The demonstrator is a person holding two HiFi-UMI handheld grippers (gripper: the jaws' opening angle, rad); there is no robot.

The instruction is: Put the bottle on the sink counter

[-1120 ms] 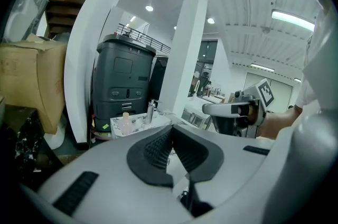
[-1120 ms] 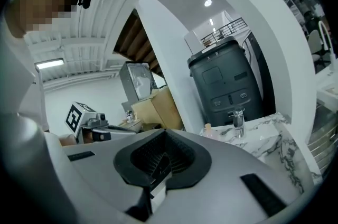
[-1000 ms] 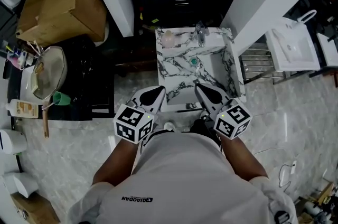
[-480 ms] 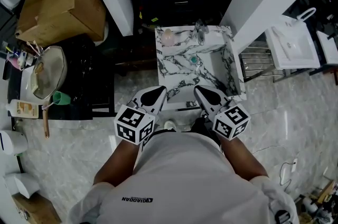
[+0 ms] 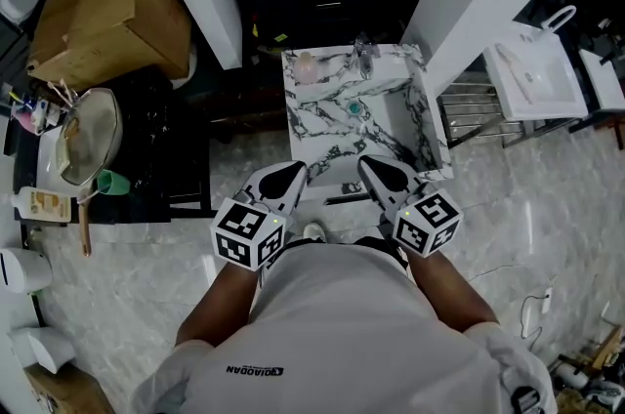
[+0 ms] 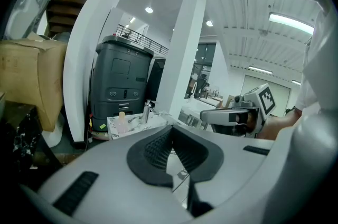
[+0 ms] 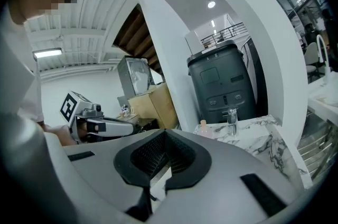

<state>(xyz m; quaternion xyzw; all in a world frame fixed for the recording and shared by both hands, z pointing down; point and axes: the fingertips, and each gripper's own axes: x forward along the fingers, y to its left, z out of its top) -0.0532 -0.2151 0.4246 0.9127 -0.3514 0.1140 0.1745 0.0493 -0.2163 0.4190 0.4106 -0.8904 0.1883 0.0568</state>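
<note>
Marble sink counter (image 5: 332, 72) carries a pink bottle (image 5: 307, 66) near its faucet (image 5: 364, 57) — left gripper (image 5: 291, 172) and right gripper (image 5: 371, 168), the 2 clenched empty, hover before it.

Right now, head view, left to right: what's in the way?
green cup → left gripper → right gripper → white basin. Left out: the cardboard box and marble sink, since they overlap others in the order.

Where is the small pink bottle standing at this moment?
In the head view the pink bottle stands on the marble sink counter, at its far left corner, just left of the faucet.
</note>
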